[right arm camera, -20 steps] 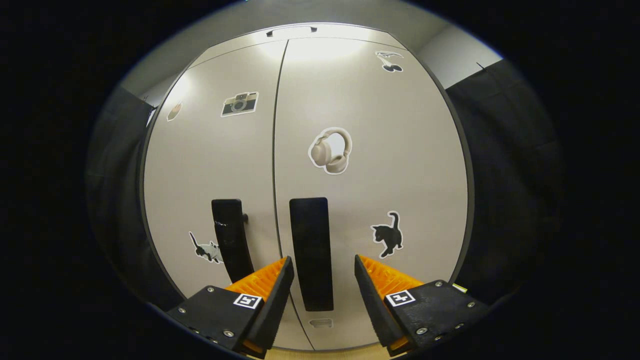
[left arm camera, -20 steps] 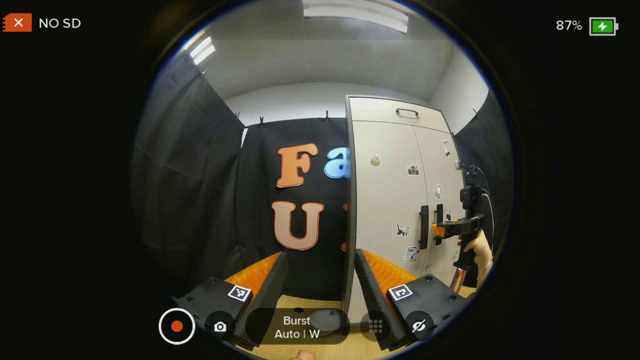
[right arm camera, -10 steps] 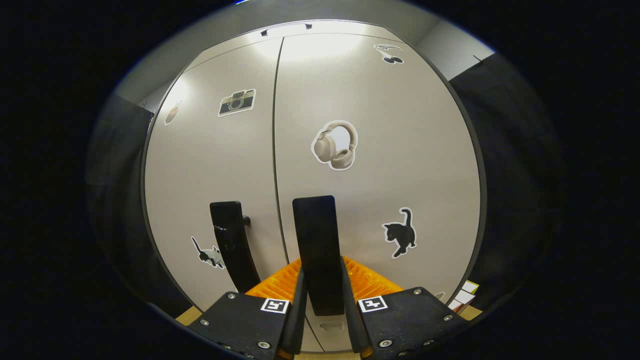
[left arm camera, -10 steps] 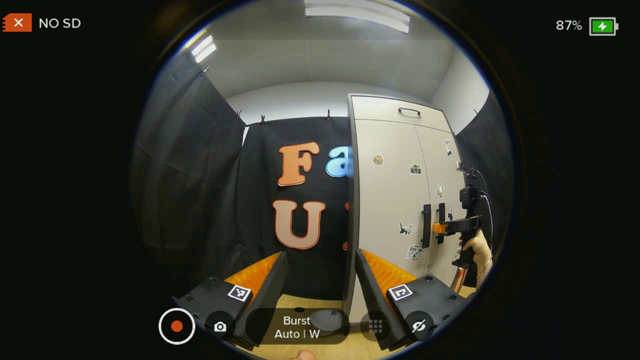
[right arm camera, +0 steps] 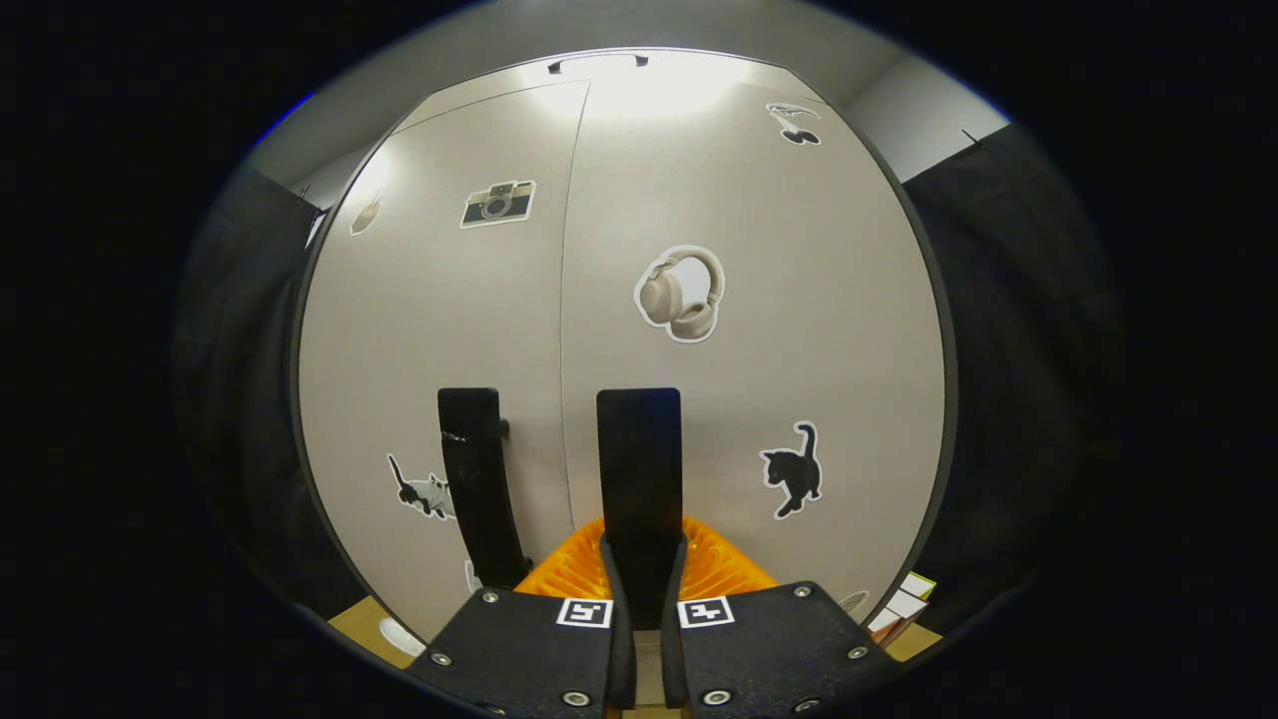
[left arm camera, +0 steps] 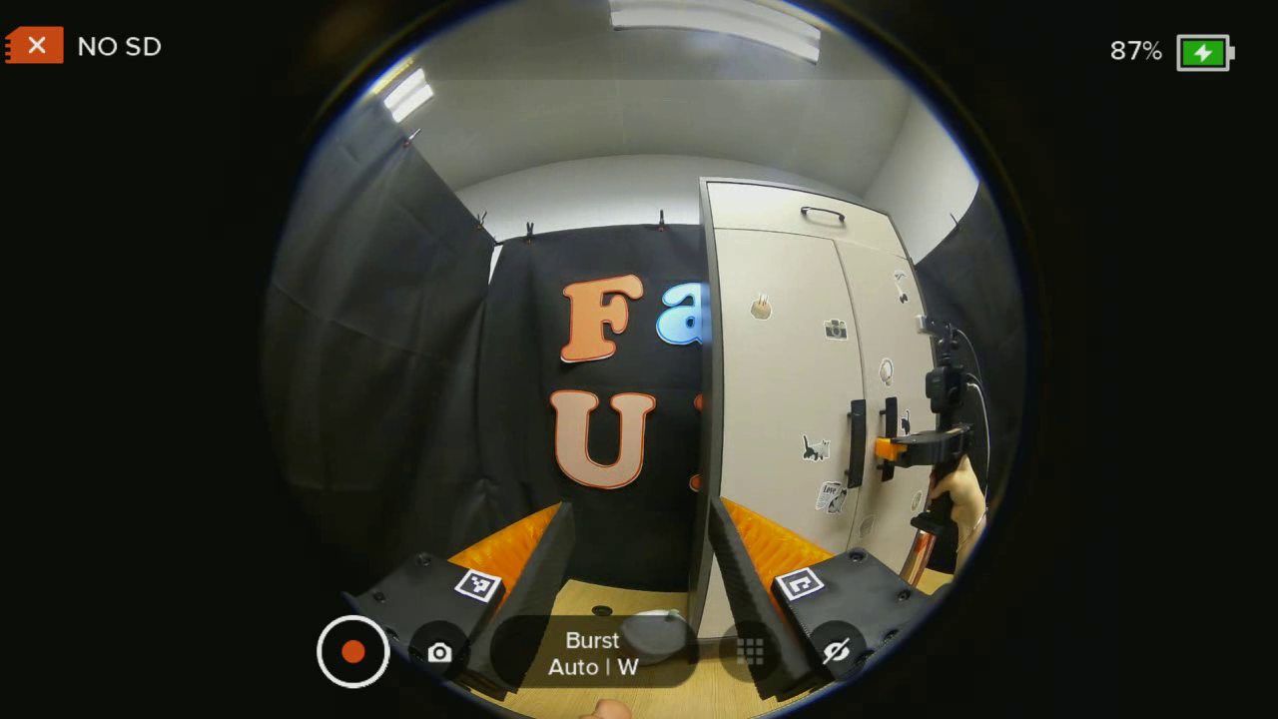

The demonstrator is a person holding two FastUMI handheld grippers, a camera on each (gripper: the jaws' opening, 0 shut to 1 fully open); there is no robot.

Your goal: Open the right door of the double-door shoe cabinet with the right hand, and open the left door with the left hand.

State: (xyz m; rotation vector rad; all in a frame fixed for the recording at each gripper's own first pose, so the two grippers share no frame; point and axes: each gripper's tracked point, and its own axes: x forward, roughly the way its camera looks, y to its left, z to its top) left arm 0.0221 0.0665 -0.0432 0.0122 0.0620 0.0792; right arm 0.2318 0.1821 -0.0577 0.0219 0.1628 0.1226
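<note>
My right tool (right arm camera: 639,589) is clamped on the right door's handle (right arm camera: 639,479) at 6 o'clock; I should pull straight back, then swing with the hinge. My left tool (left arm camera: 639,559) stands apart, well off the left handle (left arm camera: 856,443) at 2 o'clock.

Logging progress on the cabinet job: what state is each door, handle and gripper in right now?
Right beige cabinet door: closed.
Left beige cabinet door: closed.
Right black bar handle: clamped.
Left black bar handle: free.
Right gripper: shut on the right handle.
Left gripper: open, holding nothing.
</note>
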